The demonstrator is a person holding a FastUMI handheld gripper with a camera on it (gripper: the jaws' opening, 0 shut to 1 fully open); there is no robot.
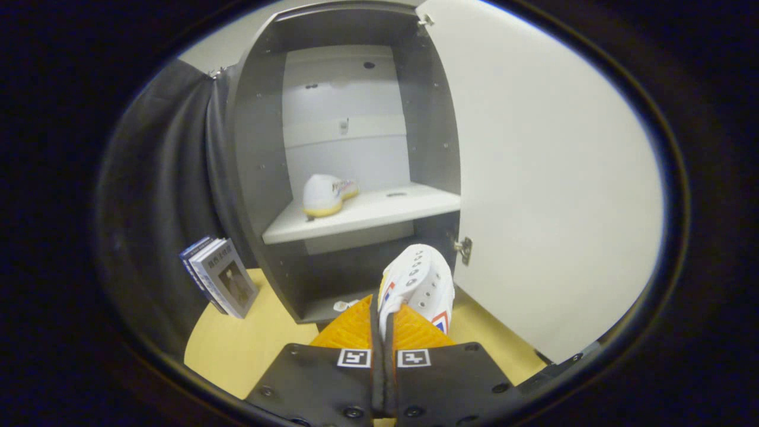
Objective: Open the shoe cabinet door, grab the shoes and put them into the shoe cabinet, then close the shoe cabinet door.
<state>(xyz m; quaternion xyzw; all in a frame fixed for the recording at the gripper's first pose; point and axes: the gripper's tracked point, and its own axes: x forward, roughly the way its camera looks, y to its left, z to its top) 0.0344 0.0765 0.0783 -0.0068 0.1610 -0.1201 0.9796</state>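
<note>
The grey shoe cabinet (255, 154) stands ahead with its white door (551, 178) swung wide open to the right. One white shoe with a yellowish sole (325, 194) lies on the cabinet's white shelf (379, 214). My gripper (385, 320) is shut on a second white shoe (420, 280) with red and blue markings; both fingers pinch its edge. This shoe hangs in the air in front of the cabinet's lower compartment, toe pointing up and away.
A stack of books (220, 283) leans against the black cloth left of the cabinet. The cabinet stands on a light wooden tabletop (249, 344). A small white object (343, 306) lies at the lower compartment's front edge. Door hinges (463, 249) sit on the cabinet's right wall.
</note>
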